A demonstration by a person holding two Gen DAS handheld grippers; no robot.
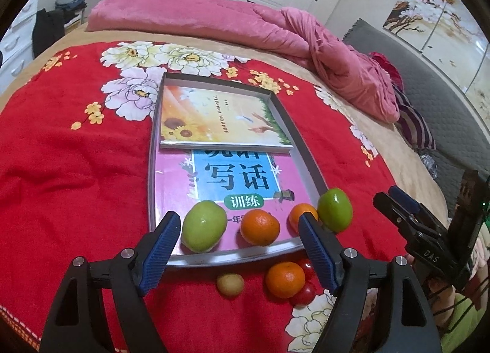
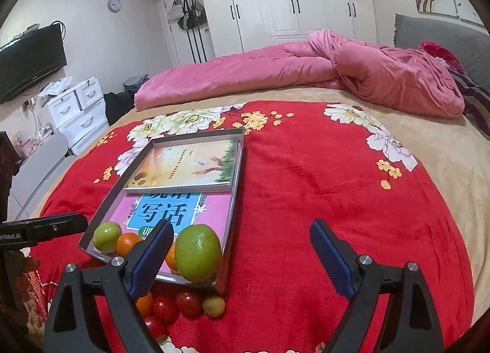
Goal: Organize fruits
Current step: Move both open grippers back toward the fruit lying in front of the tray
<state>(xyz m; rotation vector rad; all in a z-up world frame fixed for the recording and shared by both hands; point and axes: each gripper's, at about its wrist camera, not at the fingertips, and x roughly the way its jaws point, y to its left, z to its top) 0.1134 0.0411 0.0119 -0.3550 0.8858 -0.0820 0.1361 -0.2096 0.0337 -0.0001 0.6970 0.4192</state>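
A metal tray (image 1: 309, 150) lies on the red flowered blanket and holds two books. At its near end sit a green fruit (image 1: 203, 225), an orange (image 1: 260, 227), a second orange (image 1: 298, 212) and another green fruit (image 1: 334, 209) at the near right corner. On the blanket in front lie an orange (image 1: 284, 279), a small yellowish fruit (image 1: 230, 284) and red tomatoes (image 1: 304, 291). My left gripper (image 1: 239, 258) is open and empty above the tray's near edge. My right gripper (image 2: 242, 258) is open and empty beside the tray (image 2: 235, 199), near the green fruit (image 2: 197, 253).
A sunflower book (image 1: 220, 117) lies on a pink exercise book (image 1: 232, 181) in the tray. A pink duvet (image 1: 275, 34) is heaped at the far side of the bed. A grey headboard (image 2: 444, 37) stands on the right, white drawers (image 2: 79, 108) and a TV (image 2: 30, 58) on the left.
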